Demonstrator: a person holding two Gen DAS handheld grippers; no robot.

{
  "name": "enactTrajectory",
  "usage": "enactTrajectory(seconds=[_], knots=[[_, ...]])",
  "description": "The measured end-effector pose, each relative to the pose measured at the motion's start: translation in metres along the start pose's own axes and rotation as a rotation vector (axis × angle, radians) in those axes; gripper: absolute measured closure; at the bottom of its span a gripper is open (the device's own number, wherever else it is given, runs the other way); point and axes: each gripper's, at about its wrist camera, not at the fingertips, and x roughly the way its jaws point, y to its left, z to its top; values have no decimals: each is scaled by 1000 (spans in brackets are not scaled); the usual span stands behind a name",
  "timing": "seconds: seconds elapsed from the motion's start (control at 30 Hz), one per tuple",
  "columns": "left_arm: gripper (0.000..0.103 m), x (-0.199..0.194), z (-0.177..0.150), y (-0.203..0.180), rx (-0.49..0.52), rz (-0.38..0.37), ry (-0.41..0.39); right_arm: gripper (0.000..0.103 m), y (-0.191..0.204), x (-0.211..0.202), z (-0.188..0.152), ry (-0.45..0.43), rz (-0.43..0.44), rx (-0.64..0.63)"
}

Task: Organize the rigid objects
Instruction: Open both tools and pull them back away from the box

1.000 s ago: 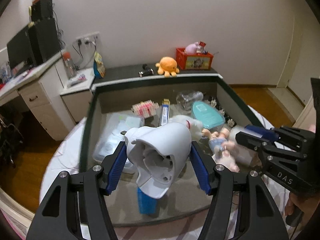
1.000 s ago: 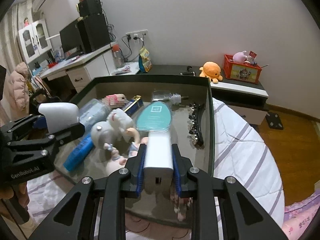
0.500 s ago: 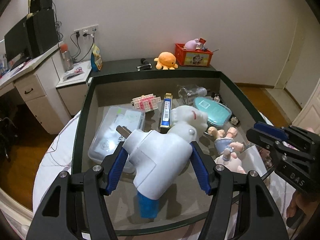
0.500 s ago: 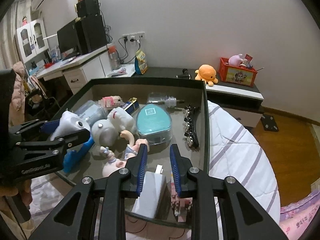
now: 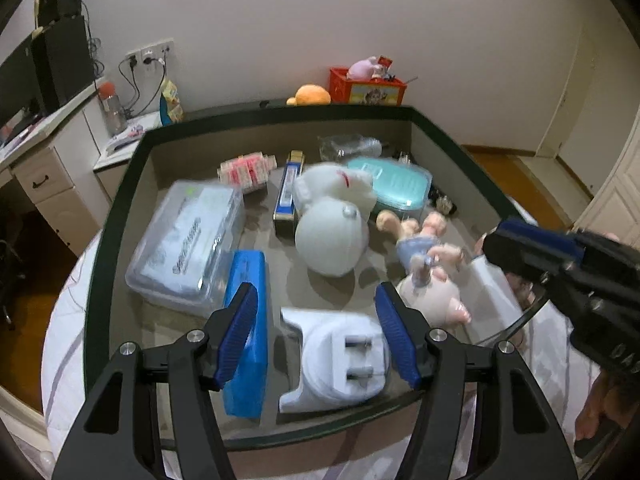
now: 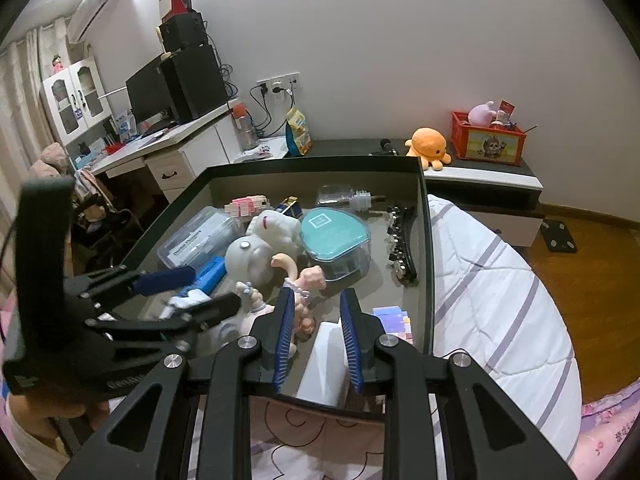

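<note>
Resting prongs-up at the lower middle of the tray (image 5: 120, 216), the plug (image 5: 340, 360) lies between the left gripper (image 5: 316, 336)'s released jaws, while the right gripper (image 6: 316, 336) gapes over the white box (image 6: 326, 364).

A home bedroom, probably a child's. A striped quilt (image 6: 500, 300) covers a bed at 3 o'clock; a white desk (image 6: 176, 148) with a monitor (image 6: 150, 98) stands at 10 o'clock. At 1 o'clock an orange plush octopus (image 6: 430, 145) and a red toy crate (image 6: 488, 142) sit on a low cabinet (image 6: 484, 178). An air conditioner (image 6: 94, 8) hangs at 11 o'clock.
</note>
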Motion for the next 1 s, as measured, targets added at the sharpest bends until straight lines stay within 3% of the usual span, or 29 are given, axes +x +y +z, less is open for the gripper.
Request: enactTrajectory(seconds=[0.03, 0.1, 0.23, 0.3, 0.47, 0.53, 0.73, 0.87, 1.0], knots=[[40, -1, -1, 1, -12, -8, -3, 74, 0, -1, 0, -4, 5, 5], [38, -5, -2, -1, -11, 0, -10, 52, 1, -2, -1, -10, 11, 9], [6, -20, -4, -8, 20, 25, -72, 34, 7, -6, -1, -16, -9, -5], [4, -27, -6, -7, 16, 25, -88, 20, 9, -9, -1, -17, -22, -11], [0, -42, -11, -2, -7, 32, -105, 19, 18, -25, 0, -87, -23, -50], [0, -48, -14, 1, -19, 26, -105, 0, 23, -34, -2, -134, -28, -67], [0, -73, -25, 7, -41, 49, -134, 0, 26, -57, -9, -179, -72, -45], [0, -100, -36, 4, -35, 131, -209, 0, 31, -66, -16, -169, -99, -37], [0, -116, -46, -1, -27, 148, -227, 0, 40, -76, -30, -173, -142, -32]])
